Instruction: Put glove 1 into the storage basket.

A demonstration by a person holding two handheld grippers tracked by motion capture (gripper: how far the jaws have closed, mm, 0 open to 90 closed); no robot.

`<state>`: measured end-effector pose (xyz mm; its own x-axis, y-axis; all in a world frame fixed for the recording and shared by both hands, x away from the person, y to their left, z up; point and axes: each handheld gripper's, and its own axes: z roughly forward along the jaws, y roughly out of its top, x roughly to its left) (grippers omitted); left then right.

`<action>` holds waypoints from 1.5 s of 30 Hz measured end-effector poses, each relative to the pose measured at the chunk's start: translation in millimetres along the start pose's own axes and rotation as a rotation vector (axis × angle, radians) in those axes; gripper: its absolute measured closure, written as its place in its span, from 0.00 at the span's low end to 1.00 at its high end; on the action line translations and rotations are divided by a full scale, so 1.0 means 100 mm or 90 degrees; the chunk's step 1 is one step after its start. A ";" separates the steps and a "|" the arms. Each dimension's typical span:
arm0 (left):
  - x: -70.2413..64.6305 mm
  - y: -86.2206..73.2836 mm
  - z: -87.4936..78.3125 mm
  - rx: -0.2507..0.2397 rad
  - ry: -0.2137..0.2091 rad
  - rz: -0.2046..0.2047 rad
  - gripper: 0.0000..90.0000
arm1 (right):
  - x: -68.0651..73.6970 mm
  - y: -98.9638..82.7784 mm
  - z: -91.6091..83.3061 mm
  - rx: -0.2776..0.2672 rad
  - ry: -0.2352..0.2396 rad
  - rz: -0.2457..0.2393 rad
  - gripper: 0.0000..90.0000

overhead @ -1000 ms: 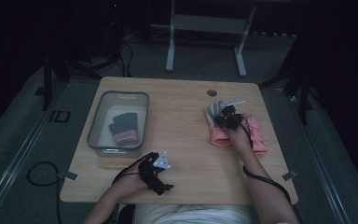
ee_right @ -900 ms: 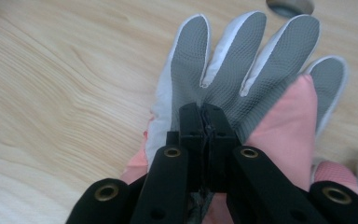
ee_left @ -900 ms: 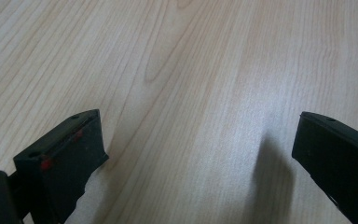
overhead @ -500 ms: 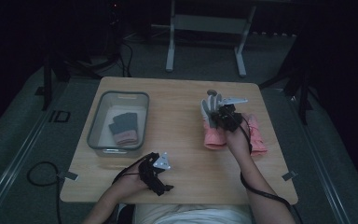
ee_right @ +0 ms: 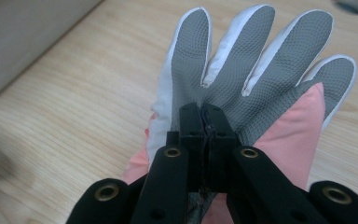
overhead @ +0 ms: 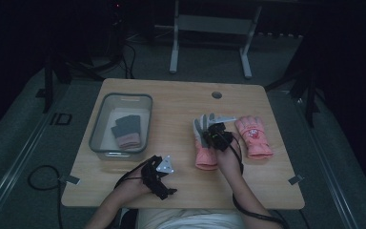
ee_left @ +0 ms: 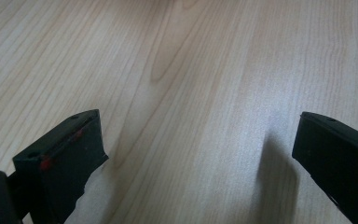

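A pink glove (overhead: 204, 151) with a grey and white palm (ee_right: 261, 56) is pinched at its palm by my right gripper (overhead: 214, 131) (ee_right: 208, 112), whose jaws are pressed together on the fabric. The glove's fingers point toward the far side of the table. Its matching pink glove (overhead: 252, 136) lies flat on the wood just to the right. My left gripper (overhead: 161, 174) (ee_left: 198, 140) rests near the table's front edge, jaws wide apart over bare wood, holding nothing.
A clear grey bin (overhead: 124, 97) stands at the left of the table with a dark and pink glove (overhead: 126, 130) inside. A round cable hole (overhead: 217, 95) sits near the far edge. Metal stand legs (overhead: 174, 57) rise beyond the table.
My right gripper has carried the pink glove leftward and slightly nearer to the person, away from the other glove. The left gripper has stayed still.
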<state>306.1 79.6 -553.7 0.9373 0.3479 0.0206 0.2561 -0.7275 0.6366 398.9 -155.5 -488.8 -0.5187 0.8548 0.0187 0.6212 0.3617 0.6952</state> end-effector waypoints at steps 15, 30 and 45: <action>0.01 -0.02 0.00 0.001 -0.001 0.000 0.02 | -0.07 0.01 0.50 0.040 -0.003 0.012 0.96; 0.00 -0.02 0.02 0.009 -0.009 0.003 0.02 | -0.09 0.01 0.53 0.034 0.038 -0.006 0.91; 0.00 -0.02 0.02 0.011 -0.014 0.003 0.02 | -0.23 0.17 -0.10 -0.055 0.064 -0.035 0.71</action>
<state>306.2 79.9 -556.6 0.9434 0.3315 0.0058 0.2557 -0.7387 0.6236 415.8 -172.9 -470.2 -0.6091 0.7916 0.0479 0.5395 0.3693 0.7566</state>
